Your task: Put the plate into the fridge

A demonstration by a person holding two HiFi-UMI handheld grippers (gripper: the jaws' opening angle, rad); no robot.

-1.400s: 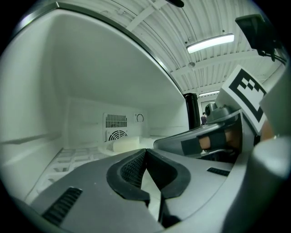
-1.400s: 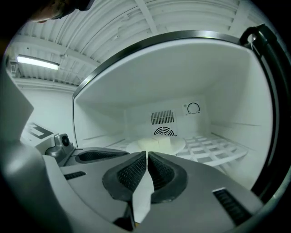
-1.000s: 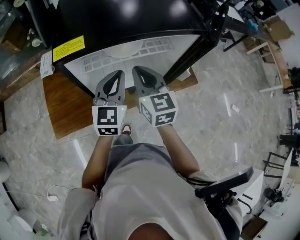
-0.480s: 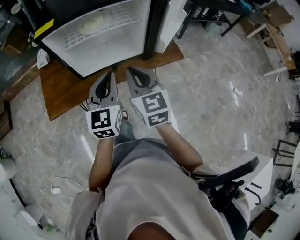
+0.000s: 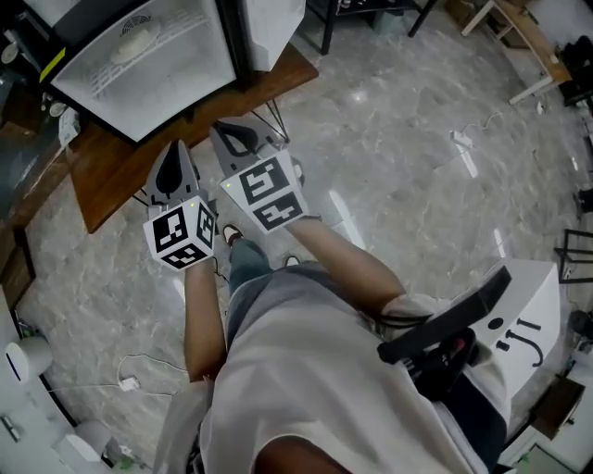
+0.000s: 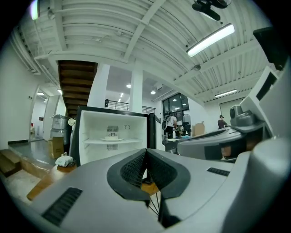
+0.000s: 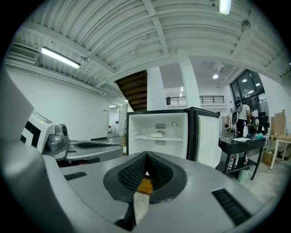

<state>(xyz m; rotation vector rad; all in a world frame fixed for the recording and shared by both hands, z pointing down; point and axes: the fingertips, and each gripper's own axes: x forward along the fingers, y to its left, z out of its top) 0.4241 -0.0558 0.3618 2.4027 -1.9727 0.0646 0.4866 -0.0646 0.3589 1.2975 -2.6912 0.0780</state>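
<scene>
The small black fridge stands open on a wooden board. A white plate lies on its wire shelf. In the left gripper view the plate sits on the white shelf of the fridge, well ahead of my jaws. It shows the same way in the right gripper view, plate inside the fridge. My left gripper and right gripper are side by side, well short of the fridge. Both are shut with nothing in them.
The fridge door hangs open to the right, also seen as the door. A black table stands right of it. A white machine is behind me at right. Cables lie on the marble floor. People stand far off.
Both grippers have drawn back from the fridge together. The fridge has slid toward the upper left of the head view. The plate stays on the shelf.
</scene>
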